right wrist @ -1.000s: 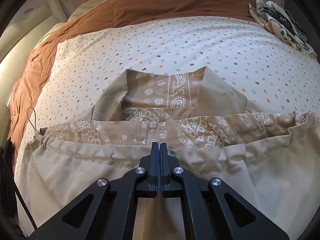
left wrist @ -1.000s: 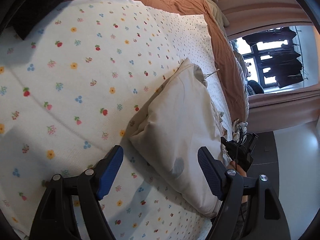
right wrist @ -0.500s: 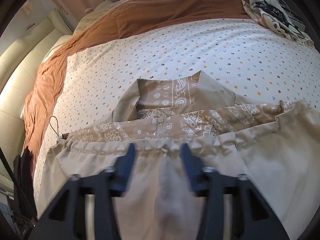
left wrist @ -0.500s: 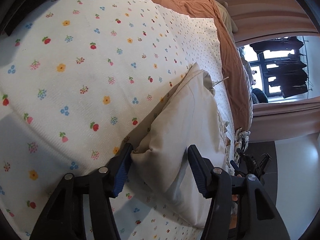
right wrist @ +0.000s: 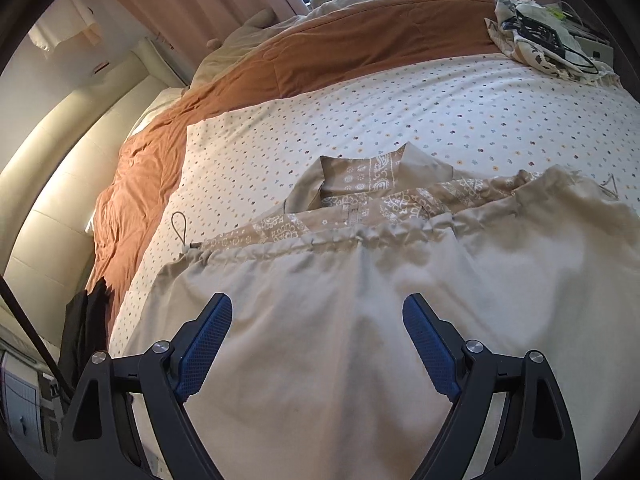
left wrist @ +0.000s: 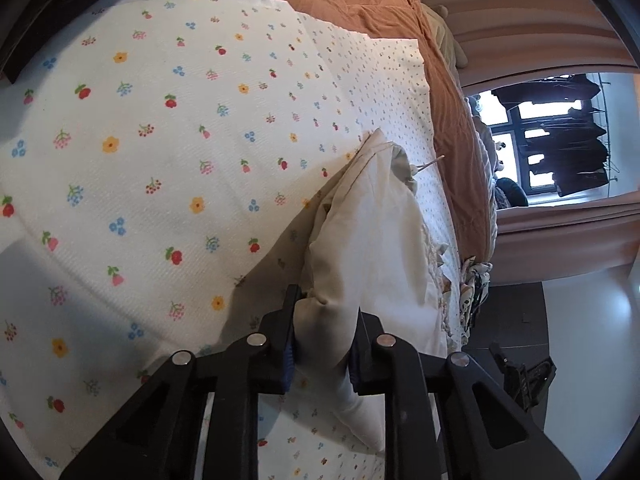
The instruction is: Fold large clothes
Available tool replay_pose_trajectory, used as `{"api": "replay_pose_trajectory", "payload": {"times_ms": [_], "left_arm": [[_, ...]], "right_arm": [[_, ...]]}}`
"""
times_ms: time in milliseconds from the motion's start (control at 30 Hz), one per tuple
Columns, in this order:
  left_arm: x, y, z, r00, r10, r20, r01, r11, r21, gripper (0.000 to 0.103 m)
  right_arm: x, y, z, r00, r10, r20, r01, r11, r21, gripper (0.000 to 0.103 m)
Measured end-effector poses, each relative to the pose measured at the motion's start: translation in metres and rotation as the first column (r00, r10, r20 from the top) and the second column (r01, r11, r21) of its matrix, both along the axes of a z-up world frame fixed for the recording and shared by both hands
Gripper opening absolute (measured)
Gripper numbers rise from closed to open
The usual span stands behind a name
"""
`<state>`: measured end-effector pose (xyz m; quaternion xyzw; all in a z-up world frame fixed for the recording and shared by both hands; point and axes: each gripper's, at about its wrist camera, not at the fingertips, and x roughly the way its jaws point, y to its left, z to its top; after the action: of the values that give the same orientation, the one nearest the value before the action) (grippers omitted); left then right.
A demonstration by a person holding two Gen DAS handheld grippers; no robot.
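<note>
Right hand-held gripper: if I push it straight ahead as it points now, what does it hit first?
Most likely the beige jacket. The right hand-held gripper is open, with that fabric spread directly ahead between its fingers, up to the gathered drawstring hem. How high it sits above the cloth is unclear.

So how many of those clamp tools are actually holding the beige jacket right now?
1. The left gripper has its jaws shut on a fold of the beige jacket. The right gripper hangs over the jacket's middle with its jaws wide apart, gripping nothing.
</note>
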<state>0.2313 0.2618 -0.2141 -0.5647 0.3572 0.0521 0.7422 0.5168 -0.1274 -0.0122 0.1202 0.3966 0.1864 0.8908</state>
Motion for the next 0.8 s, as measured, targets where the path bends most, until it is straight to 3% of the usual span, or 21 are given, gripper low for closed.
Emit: {"api": "replay_pose_trajectory", "payload": {"times_ms": [233,500,667,800], "left_arm": [[-0.003,-0.003,0.025,0.996,-0.012,0.09,0.013,1.0,-0.011,0.017],[0.003,-0.003,0.051,0.983,-0.066,0.174,0.073,0.997,-0.033,0.015],[0.011,-0.006,0.071,0.969,-0.116,0.219,0.125,0.992,-0.028,0.014],[0.014,-0.006,0.079,0.957,-0.144,0.253,0.157,0.987,-0.034,0.014]], "right_arm": [[-0.063,-0.015,0.015,0.998,-0.057,0.01,0.057,0.997,-0.042,0.087],[-0.12,-0.013,0.012,0.993,-0.118,-0.015,0.116,0.989,-0.088,0.087],[-0.142,-0.011,-0.006,0.985,-0.169,-0.043,0.162,0.979,-0.122,0.087],[-0.151,-0.007,-0.036,0.975,-0.189,-0.12,0.176,0.978,-0.112,0.084]]}}
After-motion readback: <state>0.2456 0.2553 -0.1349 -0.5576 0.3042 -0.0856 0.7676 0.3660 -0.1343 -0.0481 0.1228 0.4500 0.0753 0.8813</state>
